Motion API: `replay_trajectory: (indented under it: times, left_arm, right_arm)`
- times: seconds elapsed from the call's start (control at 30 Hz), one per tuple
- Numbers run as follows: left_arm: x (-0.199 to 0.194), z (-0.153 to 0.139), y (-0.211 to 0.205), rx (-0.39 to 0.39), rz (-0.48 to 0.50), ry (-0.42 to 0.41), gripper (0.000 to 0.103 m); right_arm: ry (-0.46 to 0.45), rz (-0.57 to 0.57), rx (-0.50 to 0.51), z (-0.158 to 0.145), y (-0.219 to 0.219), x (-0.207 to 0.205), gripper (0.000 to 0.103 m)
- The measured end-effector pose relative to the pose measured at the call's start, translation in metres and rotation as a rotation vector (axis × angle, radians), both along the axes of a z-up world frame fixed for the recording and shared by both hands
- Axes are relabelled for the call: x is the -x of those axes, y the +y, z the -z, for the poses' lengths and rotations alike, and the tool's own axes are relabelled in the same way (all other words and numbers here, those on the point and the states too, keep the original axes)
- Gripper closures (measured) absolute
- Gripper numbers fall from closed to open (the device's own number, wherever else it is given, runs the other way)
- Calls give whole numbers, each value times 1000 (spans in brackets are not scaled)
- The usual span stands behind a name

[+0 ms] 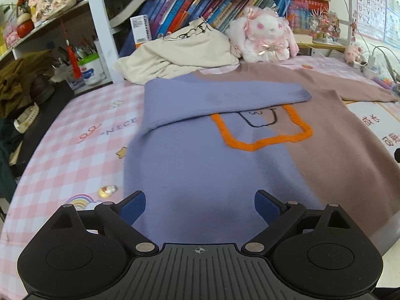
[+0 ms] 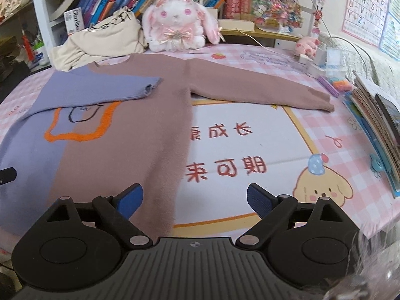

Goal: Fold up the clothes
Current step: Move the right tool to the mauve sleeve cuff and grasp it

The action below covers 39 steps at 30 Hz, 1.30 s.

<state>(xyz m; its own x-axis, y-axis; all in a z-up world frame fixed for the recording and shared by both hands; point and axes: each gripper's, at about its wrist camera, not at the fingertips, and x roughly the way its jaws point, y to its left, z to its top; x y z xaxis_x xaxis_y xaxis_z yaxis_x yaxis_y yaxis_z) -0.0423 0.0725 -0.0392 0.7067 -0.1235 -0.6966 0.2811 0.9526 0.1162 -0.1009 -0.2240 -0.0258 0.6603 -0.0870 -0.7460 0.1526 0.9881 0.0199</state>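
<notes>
Sweater (image 2: pixel 130 130) flat on bed (image 2: pixel 325 145), blue sleeve (image 2: pixel 100 87) folded across; right gripper (image 2: pixel 195 200) jaws wide, empty.

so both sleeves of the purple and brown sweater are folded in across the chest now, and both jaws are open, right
Not quite: only the purple sleeve is folded across the chest of the purple and brown knitted sweater. The brown sleeve lies stretched out sideways, as the right wrist view shows. Both jaws are open.
</notes>
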Motion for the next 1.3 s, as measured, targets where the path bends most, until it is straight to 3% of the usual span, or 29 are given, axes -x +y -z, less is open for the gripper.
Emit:
replay_trajectory:
  times: [0.3,0.63,0.97,1.07,1.17,1.3]
  left_arm:
    - [-11,0,-23,35,-68,41,7]
    - [-25,-7,-78,125,-164,101,7]
    - [-7,-18,-131,103,-245,18,7]
    - [-1,-21,-148,85,-245,-9,7]
    - [5,-21,-165,42,-230,-16,7]
    - [12,-20,-181,-24,-222,-23,7]
  right_arm:
    - [21,33,-26,7,-43,-15,12]
    - [-3,77,-112,4,-130,-41,12]
    - [-27,76,-238,9,-222,-82,12]
    - [-36,69,-265,11,-242,-93,17]
    - [-38,88,-292,15,-264,-105,41]
    - [-35,177,-346,22,-289,-115,49]
